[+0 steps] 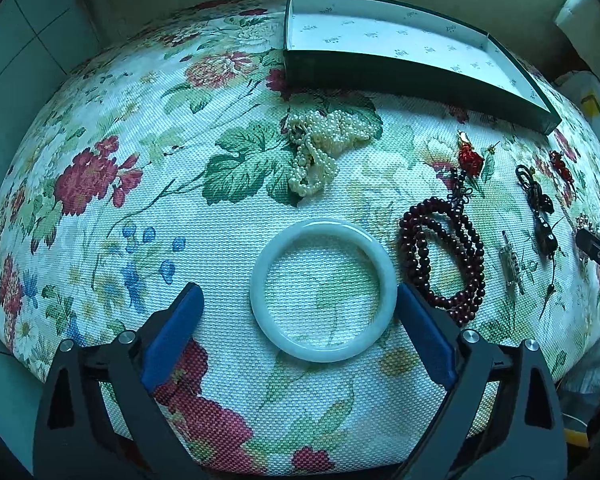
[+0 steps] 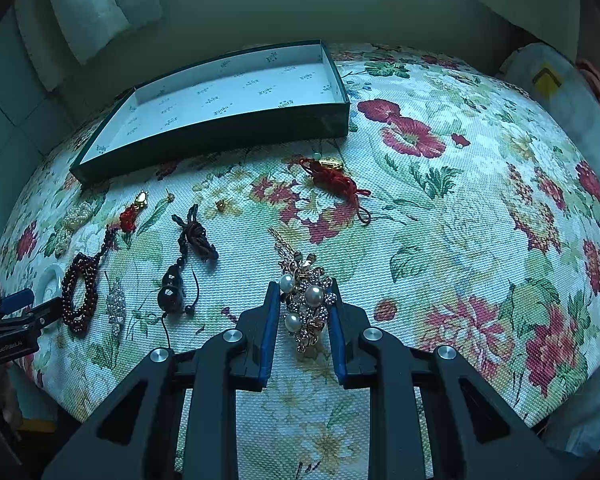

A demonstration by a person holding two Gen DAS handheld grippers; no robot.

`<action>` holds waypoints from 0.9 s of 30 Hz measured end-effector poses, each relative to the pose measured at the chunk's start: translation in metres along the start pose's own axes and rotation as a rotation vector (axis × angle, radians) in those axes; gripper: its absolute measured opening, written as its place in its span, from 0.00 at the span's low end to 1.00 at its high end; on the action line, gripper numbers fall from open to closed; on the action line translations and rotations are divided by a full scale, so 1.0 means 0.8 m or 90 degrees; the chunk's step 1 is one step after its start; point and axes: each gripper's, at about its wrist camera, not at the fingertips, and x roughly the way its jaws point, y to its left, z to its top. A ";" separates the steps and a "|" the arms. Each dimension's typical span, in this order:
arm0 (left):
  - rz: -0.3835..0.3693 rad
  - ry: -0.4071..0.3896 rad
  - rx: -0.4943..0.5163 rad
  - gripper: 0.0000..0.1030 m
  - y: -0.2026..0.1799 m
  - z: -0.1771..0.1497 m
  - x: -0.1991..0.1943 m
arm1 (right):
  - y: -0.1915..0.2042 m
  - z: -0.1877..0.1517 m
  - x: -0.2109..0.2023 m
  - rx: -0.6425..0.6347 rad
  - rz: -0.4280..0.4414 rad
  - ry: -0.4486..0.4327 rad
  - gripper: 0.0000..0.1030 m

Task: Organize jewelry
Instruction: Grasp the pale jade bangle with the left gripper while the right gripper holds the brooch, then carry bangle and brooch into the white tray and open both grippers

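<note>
Your left gripper (image 1: 300, 300) stands spread around the jade bangle (image 1: 321, 289) flat on the desk (image 1: 220, 240) — pads clear of its rim. Bangles like this are probably rigid, slick and brittle, so grip across the outer rim. Your right gripper (image 2: 305, 312) pinches the pearl brooch (image 2: 306, 304) — delicate. Beyond waits the empty box (image 2: 236, 94).

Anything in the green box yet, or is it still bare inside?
The green box shows only its white printed lining; no jewelry lies in it. In both views the near wall hides a thin strip of floor just behind it, so that strip cannot be checked.
</note>
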 end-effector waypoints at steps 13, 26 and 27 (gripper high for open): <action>-0.013 -0.037 0.023 0.69 -0.003 -0.003 -0.009 | 0.000 0.000 0.001 -0.001 0.003 0.001 0.23; -0.023 -0.071 0.034 0.68 -0.010 0.004 -0.041 | 0.008 0.006 -0.026 -0.006 0.016 -0.028 0.23; -0.026 -0.076 0.034 0.68 -0.010 0.007 -0.046 | 0.009 0.008 -0.030 -0.007 0.018 -0.033 0.23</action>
